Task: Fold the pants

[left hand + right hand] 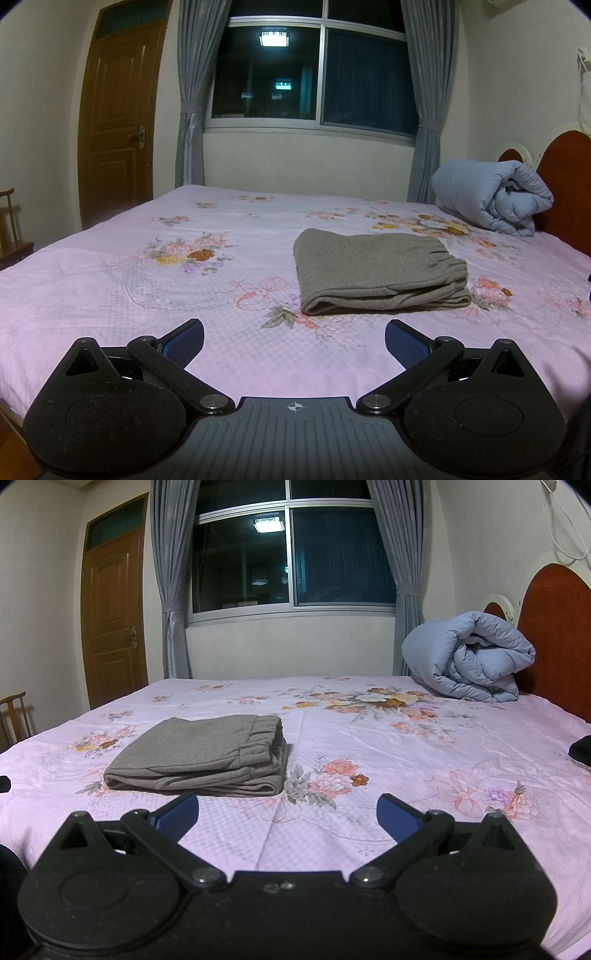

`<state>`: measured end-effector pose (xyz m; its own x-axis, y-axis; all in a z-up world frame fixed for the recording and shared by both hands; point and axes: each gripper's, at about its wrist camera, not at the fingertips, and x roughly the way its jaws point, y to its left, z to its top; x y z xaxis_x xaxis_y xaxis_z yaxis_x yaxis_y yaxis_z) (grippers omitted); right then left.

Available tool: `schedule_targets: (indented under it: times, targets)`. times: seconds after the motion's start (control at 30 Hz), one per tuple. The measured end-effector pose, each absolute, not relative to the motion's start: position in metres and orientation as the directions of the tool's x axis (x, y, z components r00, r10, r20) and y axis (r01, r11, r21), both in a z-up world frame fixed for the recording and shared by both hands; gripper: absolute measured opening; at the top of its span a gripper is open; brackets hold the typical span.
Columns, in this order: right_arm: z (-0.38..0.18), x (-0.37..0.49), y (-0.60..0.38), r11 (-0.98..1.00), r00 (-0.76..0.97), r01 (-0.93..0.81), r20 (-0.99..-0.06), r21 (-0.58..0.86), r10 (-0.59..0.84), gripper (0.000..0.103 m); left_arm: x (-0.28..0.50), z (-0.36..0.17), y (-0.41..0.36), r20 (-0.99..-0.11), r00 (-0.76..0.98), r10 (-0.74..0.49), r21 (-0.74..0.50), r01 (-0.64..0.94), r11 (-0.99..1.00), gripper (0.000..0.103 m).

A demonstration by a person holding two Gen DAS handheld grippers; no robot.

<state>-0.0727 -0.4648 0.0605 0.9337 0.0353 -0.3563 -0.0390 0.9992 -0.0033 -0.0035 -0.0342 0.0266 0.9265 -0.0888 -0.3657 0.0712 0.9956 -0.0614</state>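
- Where the pink floral bedsheet (110,280) covers the bed, the grey pants (380,271) lie folded into a compact stack of layers, elastic waistband uppermost and turned toward the headboard side.
- Left gripper (294,341): jaws spread wide, blue pads (184,341) bare, nothing held; it hangs over the sheet near the bed's front edge, apart from the pants, which sit ahead and slightly right.
- Right gripper (287,818): jaws likewise wide apart, nothing held; the pants (199,762) lie ahead to its left, untouched.
- A rolled blue quilt (469,657) rests against the red headboard (554,635), well apart from the pants.
- Beyond the bed: dark window (314,74), grey curtains (192,92), wooden door (118,118).
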Motion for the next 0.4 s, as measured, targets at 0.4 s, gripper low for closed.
schedule_targets:
  times: [0.4]
  targets:
    - [0.061,-0.073,-0.465,0.999,0.934,-0.038,-0.356,-0.002,0.035,0.097,-0.007,0.027,-0.020,-0.315,0.947,-0.066,-0.120,0.029,0.992,0.101]
